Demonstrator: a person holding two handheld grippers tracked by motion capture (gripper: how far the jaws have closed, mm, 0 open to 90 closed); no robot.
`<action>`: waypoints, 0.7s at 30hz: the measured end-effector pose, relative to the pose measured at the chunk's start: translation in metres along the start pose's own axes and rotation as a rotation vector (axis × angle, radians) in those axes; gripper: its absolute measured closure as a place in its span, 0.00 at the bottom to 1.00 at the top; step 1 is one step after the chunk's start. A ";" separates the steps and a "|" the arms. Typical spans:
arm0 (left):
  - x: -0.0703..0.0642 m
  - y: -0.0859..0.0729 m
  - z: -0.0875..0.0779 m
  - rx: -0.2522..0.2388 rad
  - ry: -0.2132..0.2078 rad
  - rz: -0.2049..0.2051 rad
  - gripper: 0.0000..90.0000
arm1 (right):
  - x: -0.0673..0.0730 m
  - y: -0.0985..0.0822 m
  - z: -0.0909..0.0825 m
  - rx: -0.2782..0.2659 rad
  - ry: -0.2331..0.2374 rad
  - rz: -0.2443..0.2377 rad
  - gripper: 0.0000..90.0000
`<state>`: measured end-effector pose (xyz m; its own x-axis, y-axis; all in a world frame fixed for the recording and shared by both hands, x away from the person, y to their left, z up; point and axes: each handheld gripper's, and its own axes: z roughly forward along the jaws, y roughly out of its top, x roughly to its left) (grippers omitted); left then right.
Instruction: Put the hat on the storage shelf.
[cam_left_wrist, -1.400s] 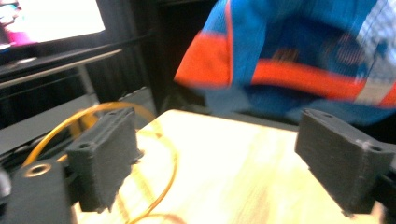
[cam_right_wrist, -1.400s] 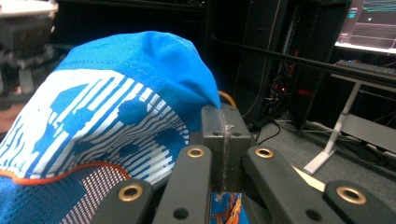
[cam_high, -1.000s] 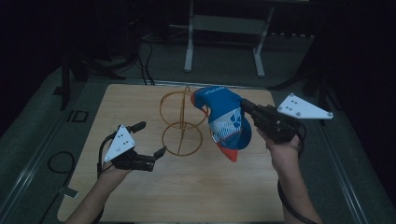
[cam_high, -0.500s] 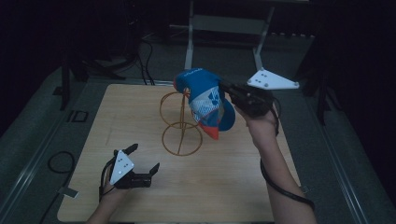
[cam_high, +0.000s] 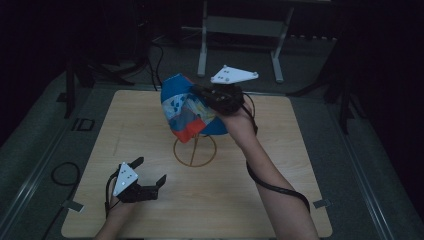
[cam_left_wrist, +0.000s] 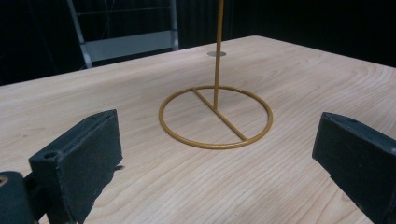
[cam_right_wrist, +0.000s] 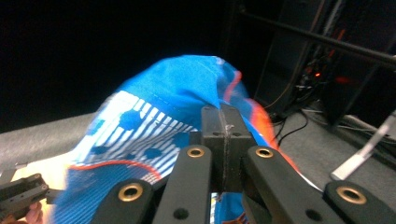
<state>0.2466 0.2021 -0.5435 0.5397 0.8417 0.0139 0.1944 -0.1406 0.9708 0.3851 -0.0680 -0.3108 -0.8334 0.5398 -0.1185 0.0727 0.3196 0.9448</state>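
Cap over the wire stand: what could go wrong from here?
1. The right gripper pinches only an edge of the cap, so the fabric might slip free.
2. The gold stand is thin wire; the cap could snag and tip it, since the open left gripper isn't steadying it.

The blue cap (cam_high: 187, 107) with white-striped, red-edged panels hangs over my gold wire stand (cam_high: 195, 150), whose ring base rests mid-table and upright rod rises beneath it.
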 end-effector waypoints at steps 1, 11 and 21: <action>0.000 0.000 0.000 0.000 0.004 0.001 0.02 | 0.002 -0.001 0.004 0.006 0.010 0.002 1.00; -0.003 -0.002 0.001 0.005 -0.008 0.006 0.02 | 0.008 -0.003 0.027 0.044 0.030 -0.002 1.00; -0.004 -0.003 0.002 0.015 -0.019 0.016 0.02 | 0.002 -0.018 0.036 0.118 0.030 -0.008 1.00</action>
<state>0.2454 0.1982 -0.5467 0.5585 0.8292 0.0241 0.1984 -0.1618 0.9667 0.4021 -0.0447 -0.3392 -0.8498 0.5143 -0.1151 0.1288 0.4144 0.9009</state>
